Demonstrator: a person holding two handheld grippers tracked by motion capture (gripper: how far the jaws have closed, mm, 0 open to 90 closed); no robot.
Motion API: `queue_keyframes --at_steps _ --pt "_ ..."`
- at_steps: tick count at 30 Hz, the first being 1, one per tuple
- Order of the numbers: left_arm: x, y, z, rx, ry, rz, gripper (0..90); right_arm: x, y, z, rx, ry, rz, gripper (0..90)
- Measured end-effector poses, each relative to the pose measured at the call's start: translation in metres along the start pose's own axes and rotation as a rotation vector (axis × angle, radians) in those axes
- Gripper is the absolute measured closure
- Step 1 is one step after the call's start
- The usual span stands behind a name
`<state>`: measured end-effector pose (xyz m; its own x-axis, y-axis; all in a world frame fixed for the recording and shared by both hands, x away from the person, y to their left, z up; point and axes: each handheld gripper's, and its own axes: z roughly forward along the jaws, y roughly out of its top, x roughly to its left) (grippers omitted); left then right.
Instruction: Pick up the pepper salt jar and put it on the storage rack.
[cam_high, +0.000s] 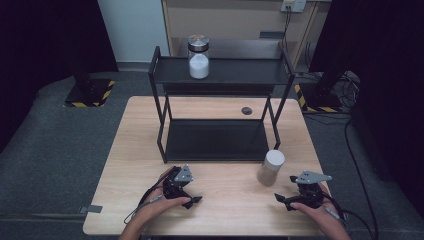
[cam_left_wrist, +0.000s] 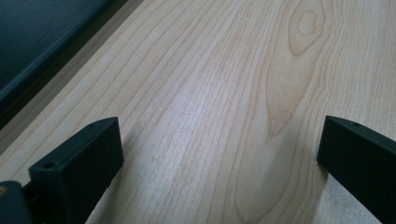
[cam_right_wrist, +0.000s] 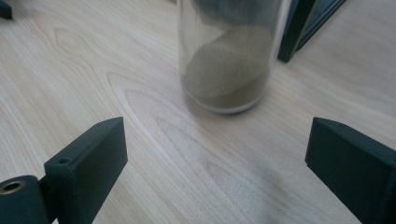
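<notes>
A glass jar of brown powder (cam_high: 270, 167) with a white lid stands upright on the wooden table (cam_high: 230, 215), right of centre. In the right gripper view the same jar (cam_right_wrist: 226, 60) stands a short way ahead of the jaws, apart from them. My right gripper (cam_high: 282, 201) (cam_right_wrist: 215, 158) is open and rests low on the table just right of and nearer than the jar. My left gripper (cam_high: 194, 202) (cam_left_wrist: 219, 158) lies open at the near left, with bare wood between its jaws. A second jar (cam_high: 198, 56), holding white powder under a metal lid, stands on the rack's top shelf.
A black two-tier metal rack (cam_high: 215, 140) stands at the middle back of the table; one of its legs (cam_right_wrist: 294, 28) is just beyond the brown jar. A small dark round cap (cam_high: 246, 110) is set in the tabletop behind the rack. Cables trail from both grippers.
</notes>
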<state>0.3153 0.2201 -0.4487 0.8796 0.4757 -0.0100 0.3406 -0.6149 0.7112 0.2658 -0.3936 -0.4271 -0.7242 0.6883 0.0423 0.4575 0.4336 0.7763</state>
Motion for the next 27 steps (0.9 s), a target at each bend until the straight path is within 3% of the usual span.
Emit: queue_keyframes --at_steps 7,13,27 --pt "-0.002 0.000 0.000 0.000 0.006 -0.004 0.0 -0.006 0.013 -0.009 -0.026 0.032 -0.003 7.3" --pt "-0.003 0.000 -0.001 0.000 0.009 -0.008 0.0 -0.007 0.025 -0.009 -0.054 0.030 -0.014 7.9" --pt "-0.004 0.000 -0.001 0.003 0.011 -0.006 0.0 -0.005 0.038 0.005 -0.090 0.016 -0.018 10.5"
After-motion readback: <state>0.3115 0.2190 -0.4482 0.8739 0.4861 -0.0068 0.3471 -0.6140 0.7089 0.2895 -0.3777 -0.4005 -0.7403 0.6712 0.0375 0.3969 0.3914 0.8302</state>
